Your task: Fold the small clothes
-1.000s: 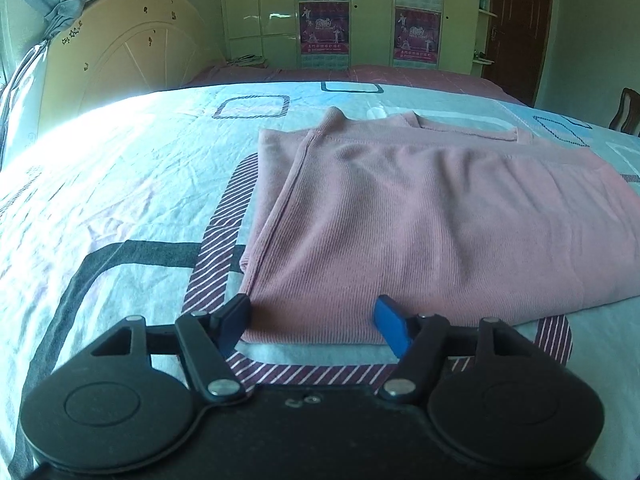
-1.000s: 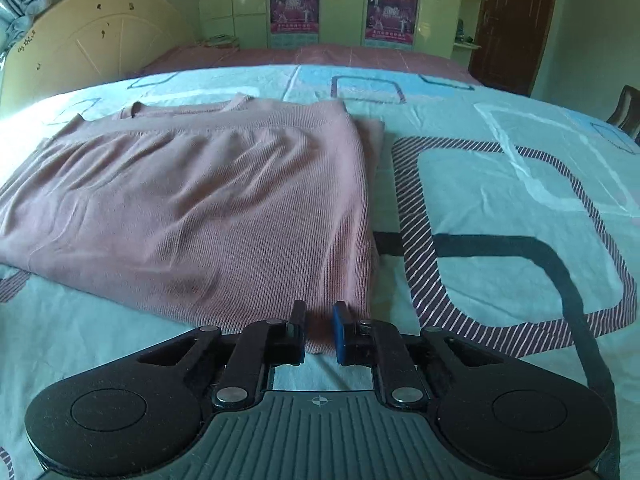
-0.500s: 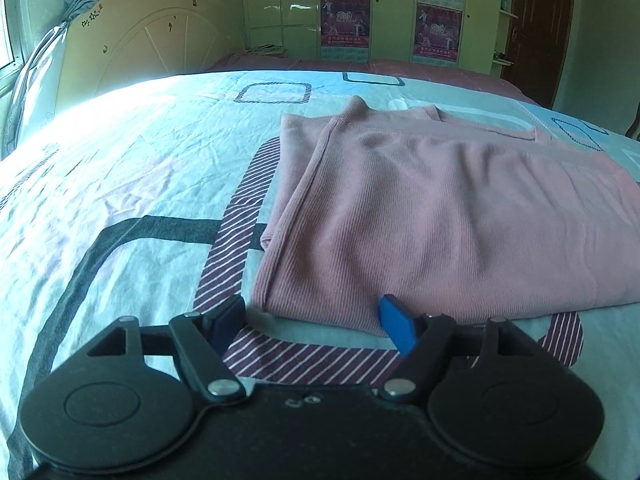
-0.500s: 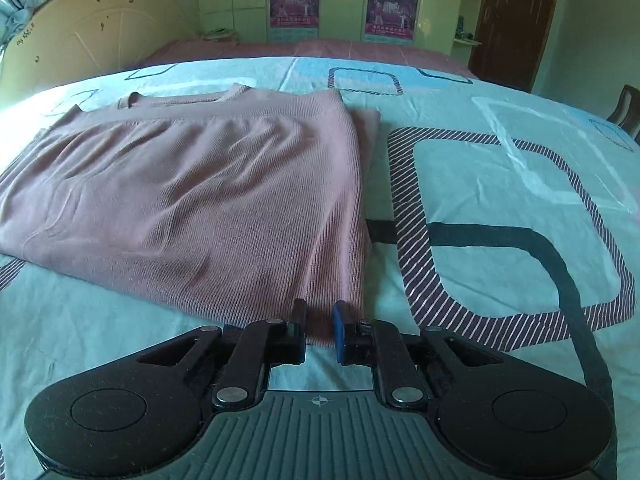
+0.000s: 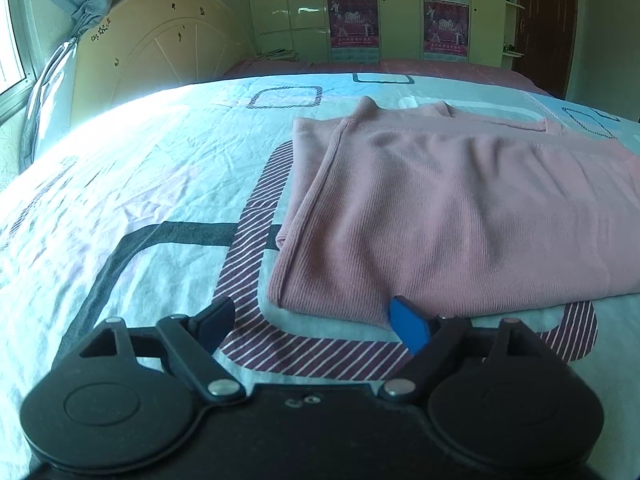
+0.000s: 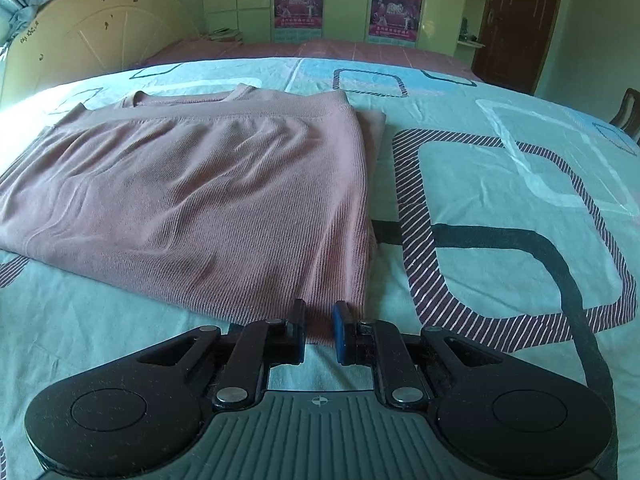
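A pink ribbed knit garment (image 5: 460, 216) lies folded flat on the bed, neckline at the far side. In the left wrist view my left gripper (image 5: 310, 316) has its jaws opening wide; the garment's near left corner lies just ahead of the tips, and no pad presses on it. The blue right fingertip (image 5: 408, 320) is beside the near hem. In the right wrist view the same garment (image 6: 208, 208) fills the left half. My right gripper (image 6: 319, 330) is shut on its near right hem, with cloth pinched between the narrow-set pads.
The bedsheet (image 6: 500, 184) is pale blue with dark and striped square outlines. A cream headboard (image 5: 160, 48) stands at the far left, cupboards with posters (image 6: 396, 4) at the back, and a dark door (image 6: 516, 20) at the far right.
The left gripper's jaws have spread wider and its view has tilted a little, leaving the garment's corner loose ahead of the tips. The right gripper keeps its pinch and has not moved.
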The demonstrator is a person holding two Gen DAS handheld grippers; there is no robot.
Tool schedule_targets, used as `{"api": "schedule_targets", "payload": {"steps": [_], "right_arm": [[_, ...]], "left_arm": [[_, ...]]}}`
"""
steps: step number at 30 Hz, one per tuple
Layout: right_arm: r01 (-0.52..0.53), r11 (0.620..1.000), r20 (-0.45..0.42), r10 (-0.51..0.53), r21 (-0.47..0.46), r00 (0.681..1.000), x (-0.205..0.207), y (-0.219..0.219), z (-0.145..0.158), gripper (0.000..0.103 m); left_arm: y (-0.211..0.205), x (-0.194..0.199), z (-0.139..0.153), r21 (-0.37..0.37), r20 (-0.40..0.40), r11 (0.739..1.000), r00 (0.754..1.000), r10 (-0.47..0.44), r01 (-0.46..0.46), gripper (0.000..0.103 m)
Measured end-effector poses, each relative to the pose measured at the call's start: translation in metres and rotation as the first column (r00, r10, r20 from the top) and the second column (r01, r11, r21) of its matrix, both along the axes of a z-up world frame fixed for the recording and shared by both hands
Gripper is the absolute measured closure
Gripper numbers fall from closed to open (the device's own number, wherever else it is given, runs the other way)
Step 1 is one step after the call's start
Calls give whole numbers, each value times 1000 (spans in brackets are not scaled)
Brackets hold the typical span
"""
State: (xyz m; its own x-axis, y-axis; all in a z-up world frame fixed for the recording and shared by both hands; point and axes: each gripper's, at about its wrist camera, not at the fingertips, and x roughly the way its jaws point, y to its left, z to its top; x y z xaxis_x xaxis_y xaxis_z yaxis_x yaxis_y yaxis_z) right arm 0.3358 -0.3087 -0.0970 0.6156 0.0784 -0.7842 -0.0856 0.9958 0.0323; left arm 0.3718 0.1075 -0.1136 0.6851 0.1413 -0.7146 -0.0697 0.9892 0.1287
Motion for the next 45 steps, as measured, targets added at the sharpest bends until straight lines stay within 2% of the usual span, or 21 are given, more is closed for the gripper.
{"api": "schedule_targets", "payload": {"steps": [3,6,7,9,11,13,19,23,25,27,30,31,32,33,34,35,37,40,41,43,45], "right_arm": [[8,999,63,-11,43,998,-15,-3,19,89],[2,997,81,-8,72,997,-28,-4,29,89],[-3,996,87,-5,87,996,-32,-4,31,89],[-13,993,99,2,116,995,-37,-1,33,89],[-35,990,108,20,139,994,-41,7,34,89],[-51,983,113,31,175,993,-42,16,33,89],[-86,974,131,59,209,990,-29,52,38,90],[-93,970,116,68,223,991,7,81,40,90],[-109,969,120,84,222,989,25,98,41,90],[-128,966,121,103,224,987,45,118,42,90],[-160,963,124,136,215,983,70,146,41,90],[-168,964,121,145,207,982,77,154,39,90],[-173,965,116,152,199,982,83,161,37,90],[-175,966,111,155,192,982,87,165,35,90],[-172,967,106,155,185,982,91,170,33,90],[-171,968,105,153,185,983,93,172,32,90],[-174,967,104,157,186,982,96,173,28,90],[-171,977,17,170,128,985,104,178,1,90],[-168,977,28,166,132,986,103,177,-5,90],[-158,978,19,157,138,987,106,176,-4,90],[-165,978,15,165,130,986,107,177,-4,90]], "left_arm": [[0,-15,11,7,32,1000,999,14,-14,29],[8,-35,20,-105,46,994,998,34,-29,32],[13,-40,19,-184,37,982,999,40,-32,35],[21,-46,16,-305,12,950,997,76,-69,38],[29,-50,9,-426,-18,897,992,124,-120,49],[36,-52,2,-509,-35,845,985,171,-165,49],[50,-27,-13,-619,-22,764,976,216,-183,49],[56,1,-19,-672,0,719,971,240,-178,49],[61,13,-25,-715,16,677,964,266,-175,49],[63,23,-29,-738,29,651,955,295,-178,51],[60,38,-31,-730,43,658,950,311,-182,59],[59,43,-32,-723,42,666,950,308,-184,70],[60,50,-33,-716,31,672,953,301,-188,93],[62,53,-35,-725,18,662,955,295,-190,95],[67,51,-33,-753,27,630,948,317,-189,95],[70,45,-27,-771,67,616,943,327,-159,95],[72,38,-17,-762,129,639,941,313,-108,95],[70,45,-32,-718,75,682,959,273,-138,94],[72,47,-39,-726,48,671,962,270,-152,90],[80,44,-45,-776,34,612,959,283,-153,88],[83,46,-45,-789,25,595,959,281,-153,88]]}}
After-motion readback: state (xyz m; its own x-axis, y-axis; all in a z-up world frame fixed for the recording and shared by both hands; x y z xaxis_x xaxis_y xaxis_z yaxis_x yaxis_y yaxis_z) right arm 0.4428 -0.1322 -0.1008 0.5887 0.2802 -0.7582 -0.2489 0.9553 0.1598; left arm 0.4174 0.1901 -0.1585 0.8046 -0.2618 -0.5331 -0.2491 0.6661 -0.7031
